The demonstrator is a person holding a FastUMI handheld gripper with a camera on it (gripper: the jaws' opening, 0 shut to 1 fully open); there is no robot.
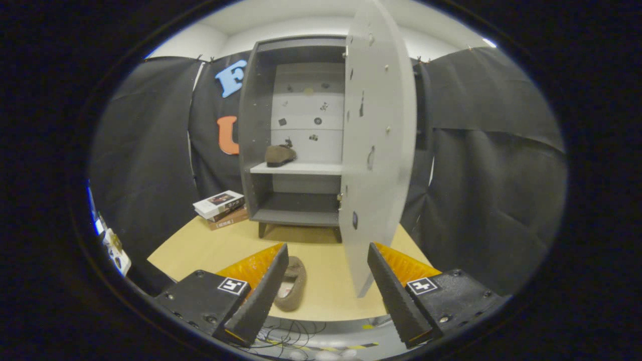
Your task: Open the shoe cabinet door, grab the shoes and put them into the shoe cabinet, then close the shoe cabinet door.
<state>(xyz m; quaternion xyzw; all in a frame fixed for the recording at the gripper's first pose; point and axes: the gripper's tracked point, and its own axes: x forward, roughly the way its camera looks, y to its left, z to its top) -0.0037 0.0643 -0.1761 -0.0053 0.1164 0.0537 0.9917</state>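
Gripper view: fingers [326, 296] spread apart, empty, one shoe [293, 283] on the table [200, 245] between them, cabinet door [378, 140] open.

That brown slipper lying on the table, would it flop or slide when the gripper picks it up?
The slipper looks soft and fuzzy, so it probably sags if pinched by its rim. The fuzz likely grips rather than slips. It seems light. The gripper is open, the slipper beside one finger.

grey cabinet [296, 125], brown shoes [280, 155], tan table [326, 281].
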